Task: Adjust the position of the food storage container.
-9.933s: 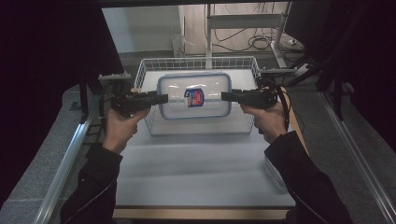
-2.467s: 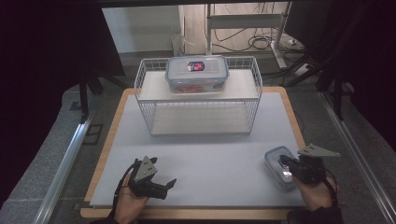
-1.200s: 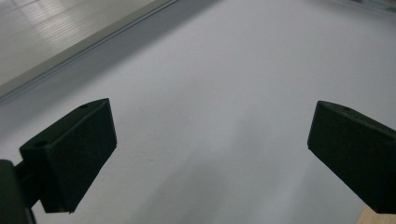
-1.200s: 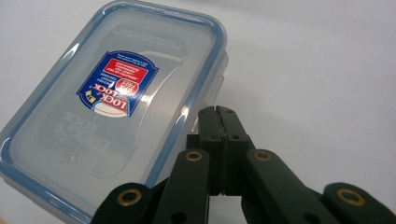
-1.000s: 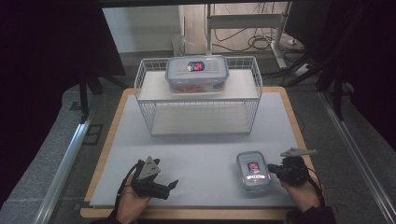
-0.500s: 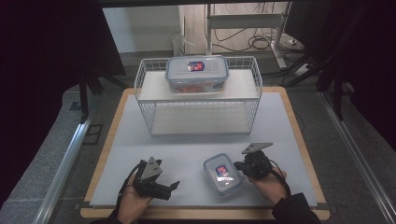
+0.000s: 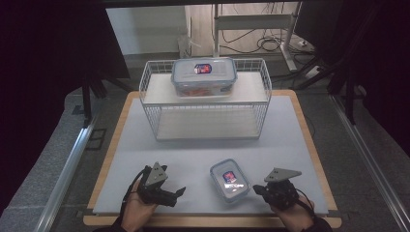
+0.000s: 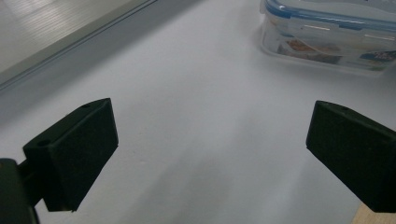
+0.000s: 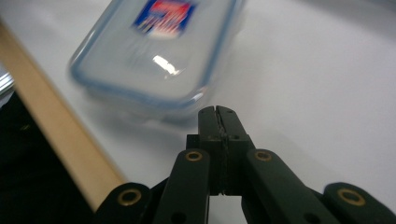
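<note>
A small clear food box (image 7: 229,179) with a blue-rimmed lid and a red-and-blue label lies flat on the white mat near the front edge. My right gripper (image 7: 256,189) lies just to its right, pointing left at it. In the right gripper view its jaws are pressed shut (image 9: 218,114) with nothing between them, and their tips end just short of the small box's (image 9: 159,51) near wall. My left gripper (image 7: 176,194) rests to the left of the small box, open and empty. The left gripper view shows that box (image 8: 331,37) ahead at the upper right.
A white wire basket (image 7: 205,123) stands at the back of the mat. A larger lidded food box (image 7: 204,76) sits on its top shelf. The wooden board's front edge (image 7: 208,221) runs right behind both hands. Bare mat (image 7: 193,154) lies between basket and grippers.
The small box slid left across the mat with the shut right gripper against it. It then stopped, and the right gripper drew back to the right. The left gripper stayed still.
</note>
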A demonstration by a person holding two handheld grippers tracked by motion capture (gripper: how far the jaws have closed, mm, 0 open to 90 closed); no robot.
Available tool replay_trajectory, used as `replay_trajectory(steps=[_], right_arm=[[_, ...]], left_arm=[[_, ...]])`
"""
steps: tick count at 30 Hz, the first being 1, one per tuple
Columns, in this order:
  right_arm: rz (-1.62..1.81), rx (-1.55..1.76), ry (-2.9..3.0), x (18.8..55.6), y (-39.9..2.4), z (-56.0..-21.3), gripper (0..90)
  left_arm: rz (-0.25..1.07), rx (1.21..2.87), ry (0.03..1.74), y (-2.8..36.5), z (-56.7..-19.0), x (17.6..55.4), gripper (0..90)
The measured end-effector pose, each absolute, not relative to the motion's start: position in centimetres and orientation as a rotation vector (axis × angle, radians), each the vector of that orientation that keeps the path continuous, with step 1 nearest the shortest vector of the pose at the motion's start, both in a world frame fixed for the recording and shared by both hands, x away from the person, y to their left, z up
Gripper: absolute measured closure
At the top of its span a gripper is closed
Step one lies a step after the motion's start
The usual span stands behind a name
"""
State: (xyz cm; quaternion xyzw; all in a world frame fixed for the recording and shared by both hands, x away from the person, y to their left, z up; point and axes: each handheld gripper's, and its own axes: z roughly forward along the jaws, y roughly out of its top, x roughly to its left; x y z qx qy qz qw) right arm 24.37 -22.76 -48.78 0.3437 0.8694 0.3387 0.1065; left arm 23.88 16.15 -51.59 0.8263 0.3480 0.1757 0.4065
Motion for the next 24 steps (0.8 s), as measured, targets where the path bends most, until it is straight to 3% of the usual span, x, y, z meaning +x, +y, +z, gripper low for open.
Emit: replay_trajectory(steps=[8, 24], right_arm=[[0.990, 0.996, 2.692, 23.9, -21.0, -50.5, 89.9], [1.010, 1.084, 2.652, 29.2, -19.8, -51.0, 89.9]], left_arm=[[0.433, 2.087, 0.881, 16.0, -51.6, 24.0, 2.4], [0.423, 2.133, 0.949, 15.4, -51.2, 26.7, 6.1]])
